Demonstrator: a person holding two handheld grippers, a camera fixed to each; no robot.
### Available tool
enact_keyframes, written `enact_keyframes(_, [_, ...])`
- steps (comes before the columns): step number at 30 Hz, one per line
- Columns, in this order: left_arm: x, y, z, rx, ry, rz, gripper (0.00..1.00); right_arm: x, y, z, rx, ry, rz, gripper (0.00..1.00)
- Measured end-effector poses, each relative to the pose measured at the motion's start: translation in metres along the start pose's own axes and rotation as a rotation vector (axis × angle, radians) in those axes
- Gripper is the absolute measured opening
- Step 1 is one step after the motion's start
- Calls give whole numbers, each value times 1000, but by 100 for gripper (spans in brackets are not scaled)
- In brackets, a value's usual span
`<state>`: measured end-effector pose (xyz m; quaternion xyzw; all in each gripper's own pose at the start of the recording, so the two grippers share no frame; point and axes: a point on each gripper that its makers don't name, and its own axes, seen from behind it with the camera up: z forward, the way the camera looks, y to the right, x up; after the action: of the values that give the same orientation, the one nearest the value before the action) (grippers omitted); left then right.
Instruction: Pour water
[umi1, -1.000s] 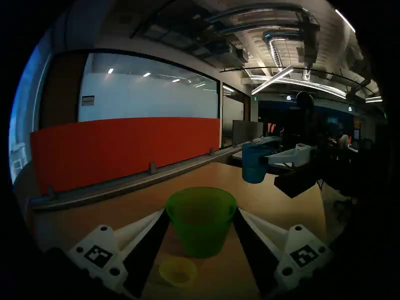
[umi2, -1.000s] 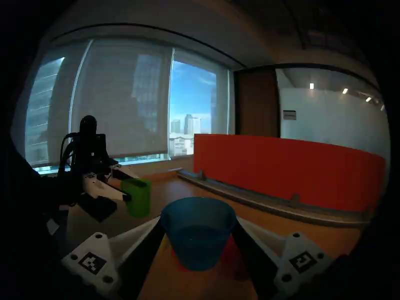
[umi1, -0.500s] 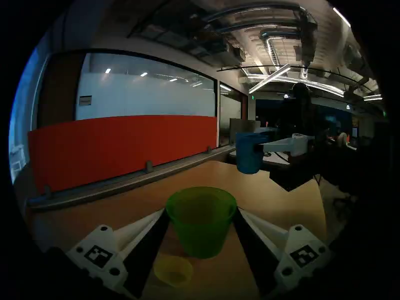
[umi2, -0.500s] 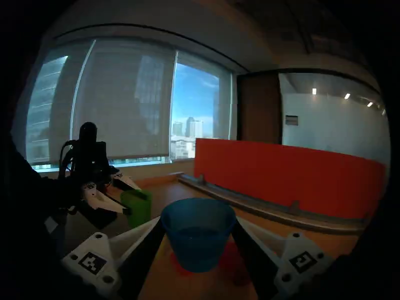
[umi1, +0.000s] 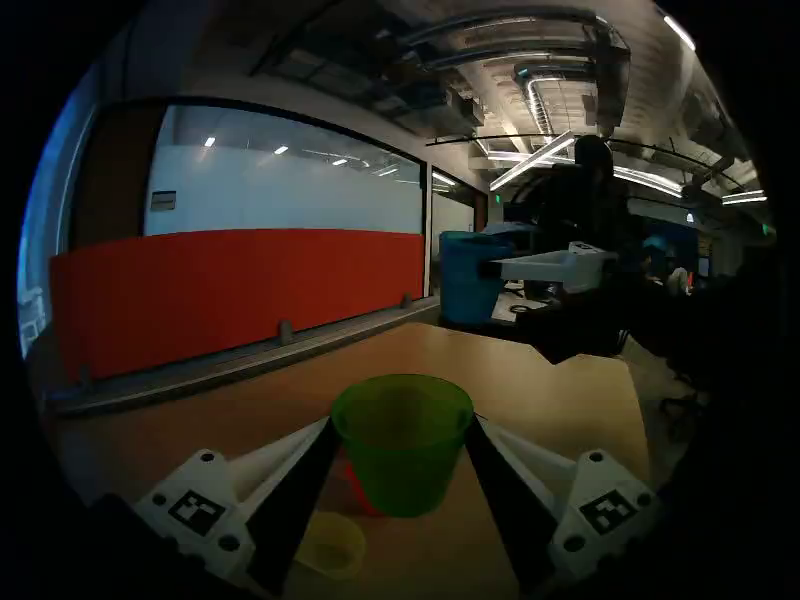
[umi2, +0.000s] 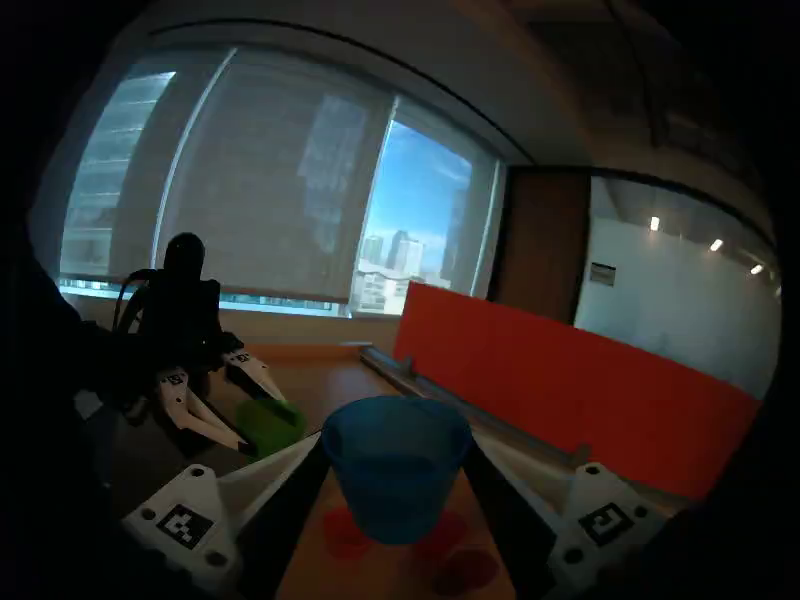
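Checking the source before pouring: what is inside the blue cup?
The blue cup, clamped in the right gripper, shows a darker band through its translucent wall, likely water. The cup's floor is hidden by the near wall.

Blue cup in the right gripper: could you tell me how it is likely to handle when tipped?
The blue cup looks like thin plastic, so it probably flexes if the right gripper squeezes harder. It seems partly filled, so it is likely heavier than it looks and could slosh. Its tapered, smooth sides might let it slip downward.
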<state>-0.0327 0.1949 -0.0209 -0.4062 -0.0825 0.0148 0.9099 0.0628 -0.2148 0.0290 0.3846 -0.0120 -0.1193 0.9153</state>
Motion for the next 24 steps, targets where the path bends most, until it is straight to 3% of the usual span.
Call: enact_keyframes(24, [6,18,9,-51,13,17,87,35,-14,28,50,-5,-317,91])
